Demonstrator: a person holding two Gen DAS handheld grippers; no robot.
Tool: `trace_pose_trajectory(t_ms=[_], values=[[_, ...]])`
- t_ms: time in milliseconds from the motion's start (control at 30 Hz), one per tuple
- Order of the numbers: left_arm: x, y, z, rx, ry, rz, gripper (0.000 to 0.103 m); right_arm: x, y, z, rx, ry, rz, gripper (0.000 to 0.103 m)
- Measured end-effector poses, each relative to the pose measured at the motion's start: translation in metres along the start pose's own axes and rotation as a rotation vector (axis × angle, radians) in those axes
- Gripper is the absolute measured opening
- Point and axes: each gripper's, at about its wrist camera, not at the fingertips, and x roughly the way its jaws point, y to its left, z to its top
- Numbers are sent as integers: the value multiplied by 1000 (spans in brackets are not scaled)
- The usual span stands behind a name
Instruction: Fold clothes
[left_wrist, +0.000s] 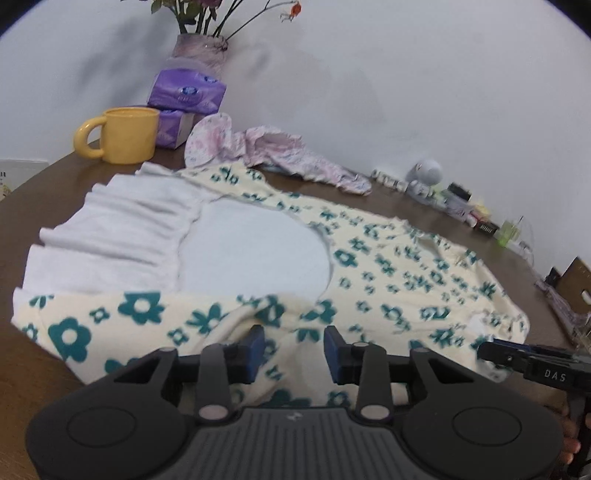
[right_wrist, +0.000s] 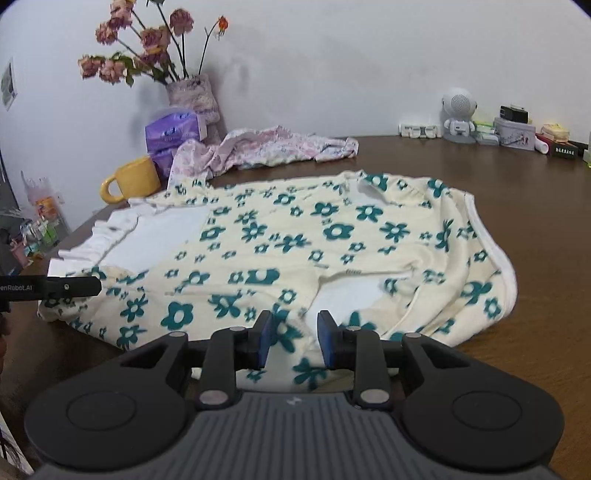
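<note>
From the left wrist, the left gripper (left_wrist: 293, 352) hovers narrowly parted over the near hem of the flowered garment (left_wrist: 388, 266), gripping nothing; a yellow mug (left_wrist: 127, 134) and pink cloth (left_wrist: 295, 158) lie beyond. From the right wrist, the right gripper (right_wrist: 293, 338) stands likewise, cloth beneath; the brown table (right_wrist: 535, 221) spreads rightward.

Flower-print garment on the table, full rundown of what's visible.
The flower-print garment is cream, soft-looking knit with teal flowers, plus a plain white panel and a gathered white ruffled section at one end. It lies spread mostly flat on the brown table, with wrinkles and a turned-over near edge. A pink floral cloth lies behind it, apparently touching its far edge. The left gripper and right gripper are over its near edge, jaws apart; whether the pads touch fabric is unclear.
</note>
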Motion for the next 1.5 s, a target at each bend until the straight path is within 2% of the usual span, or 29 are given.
trace_pose_trajectory(t_ms=[67,200,233,267,300,367,500,567,767,967,1200,1500], values=[[0,-3,-5,39,-17,12,28,1,5,-2,-15,0,-24,26],[-2,-1,-7,11,-25,4,32,1,11,-5,-21,-6,-59,26],[-5,0,-7,-5,-27,-10,38,0,11,-5,-10,-7,-61,27],[-7,1,-8,-22,-29,-24,48,-1,11,-5,1,-8,-62,34],[-12,1,-8,-31,-34,-30,55,-4,11,-5,13,-14,-63,46],[-21,-2,-11,-33,-54,-18,75,-13,13,-6,39,-34,-62,58],[-37,-13,-15,21,-92,31,89,-33,24,-9,25,-80,-89,93],[-41,-19,-17,50,-104,53,92,-39,30,-10,13,-93,-96,102],[-47,-24,-23,65,-106,81,96,-41,41,-17,-4,-62,-107,103],[-53,-27,-31,76,-108,94,98,-42,42,-23,30,-39,-113,103],[-50,-24,-33,57,-71,111,98,-40,48,-28,12,-7,-184,103],[-46,-22,-35,41,-36,128,98,-39,48,-31,15,9,-183,103]])
